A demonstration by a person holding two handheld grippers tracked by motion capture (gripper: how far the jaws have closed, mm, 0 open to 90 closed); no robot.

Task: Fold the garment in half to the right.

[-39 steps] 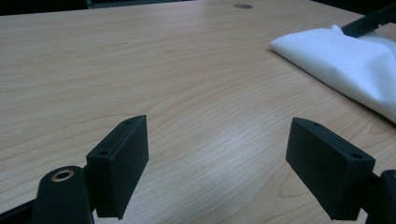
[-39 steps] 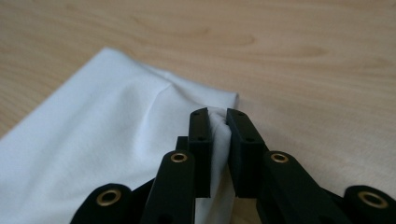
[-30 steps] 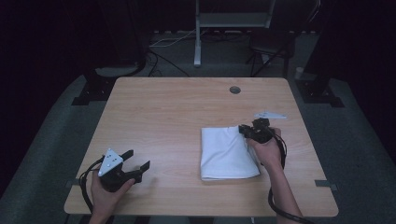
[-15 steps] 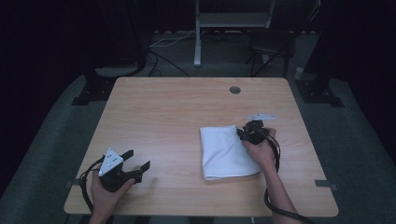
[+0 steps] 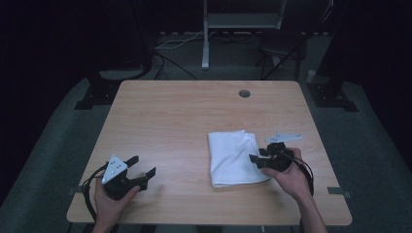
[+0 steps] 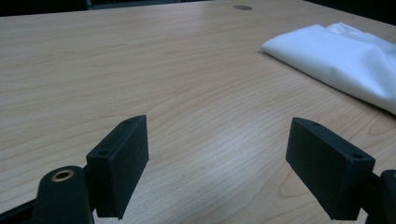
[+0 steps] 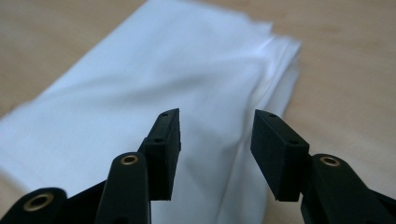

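Now the right gripper [image 5: 257, 159], jaws just opened and empty, hovers at the folded white cloth's [image 5: 232, 156] three-o'clock edge (left gripper [image 5: 144, 171] wide open, idle); withdraw level without snagging the layers.

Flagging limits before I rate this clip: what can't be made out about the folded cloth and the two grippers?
- Folded white cloth: layer count unclear; small in the high view, blurred in the right gripper view.
- Right gripper: jaws apart, just opening; cloth contact unclear.
- Left gripper: body cut off by the bottom edge.
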